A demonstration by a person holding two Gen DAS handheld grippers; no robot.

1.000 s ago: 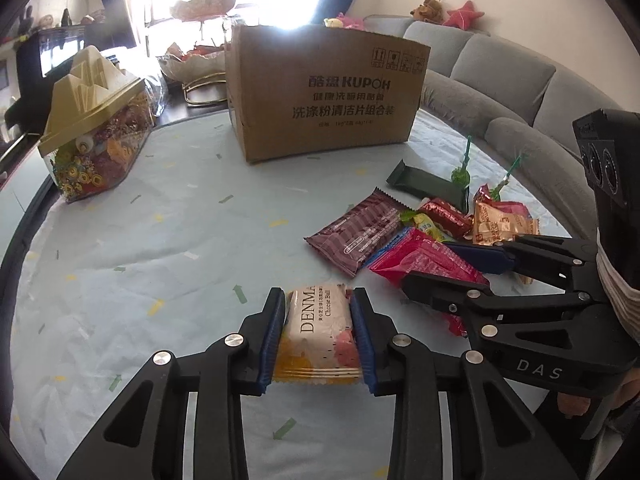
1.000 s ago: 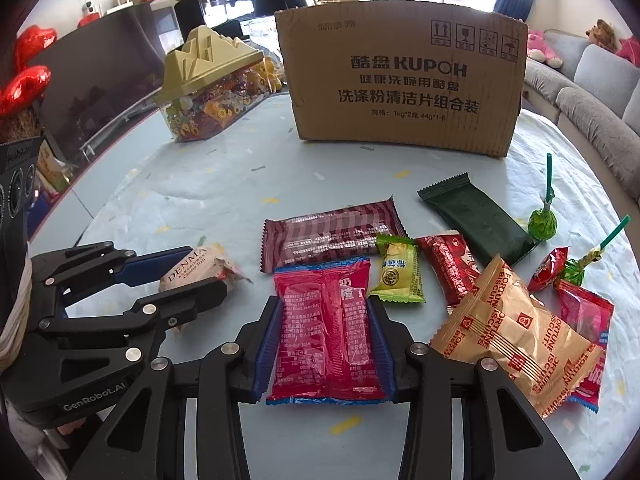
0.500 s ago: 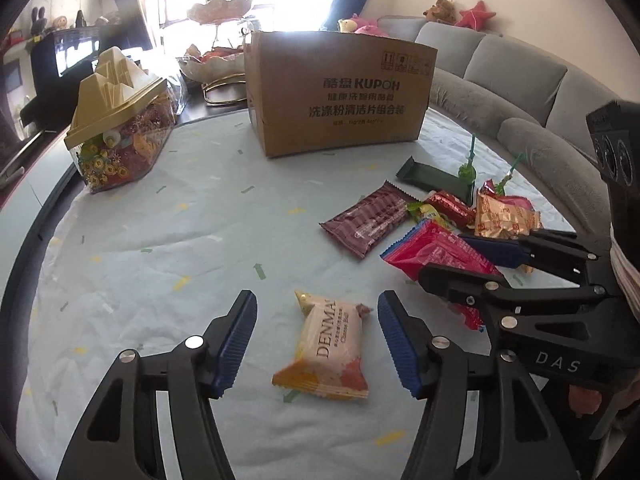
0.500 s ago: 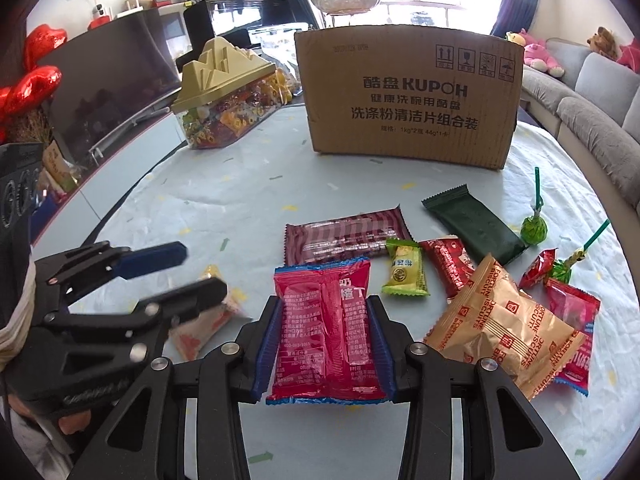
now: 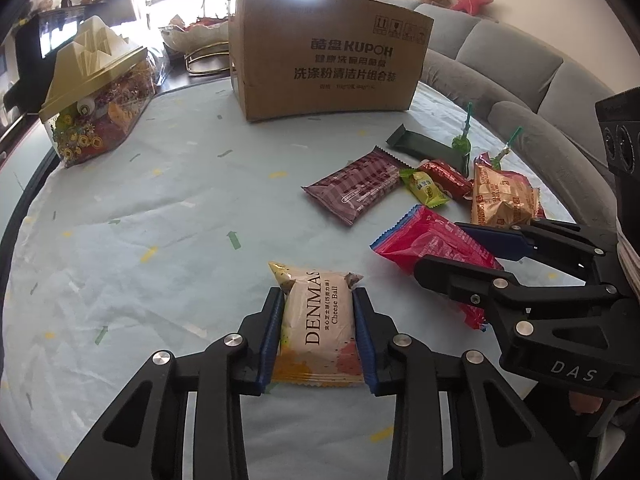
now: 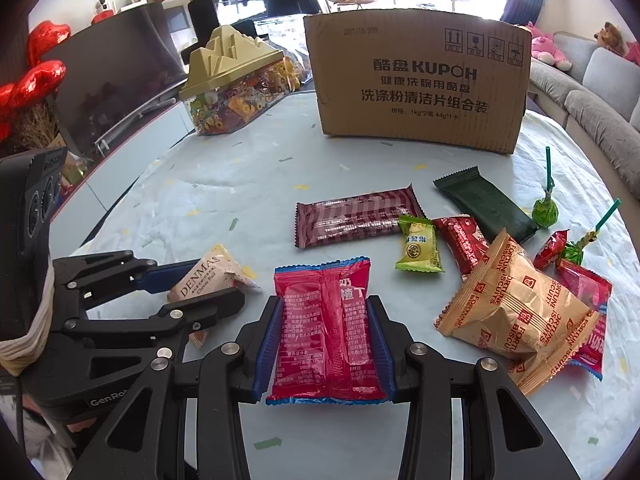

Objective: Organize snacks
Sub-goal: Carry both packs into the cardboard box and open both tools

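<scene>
My left gripper (image 5: 319, 312) is shut on a cream Denmas cheese ball packet (image 5: 320, 330); this packet also shows in the right wrist view (image 6: 208, 276), low over the pale tablecloth. My right gripper (image 6: 325, 320) is shut on a red snack packet (image 6: 326, 332), which the left wrist view (image 5: 432, 246) also shows. A brown cardboard box (image 6: 416, 76) stands at the back of the table. Loose snacks lie to the right: a maroon bar (image 6: 358, 216), a dark green bar (image 6: 486, 204), a small green packet (image 6: 418, 244), a gold biscuit bag (image 6: 516, 308) and two lollipops (image 6: 545, 208).
A clear candy container with a gold mountain-shaped lid (image 5: 94, 92) stands at the back left. A tiered fruit stand (image 5: 202, 36) is behind the box. A grey sofa (image 5: 532, 80) runs along the right. The round table's edge (image 5: 24, 200) curves at the left.
My left gripper, shut a second ago, opened and dropped the Denmas packet onto the cloth, then closed on it again. My right gripper kept hold of the red packet.
</scene>
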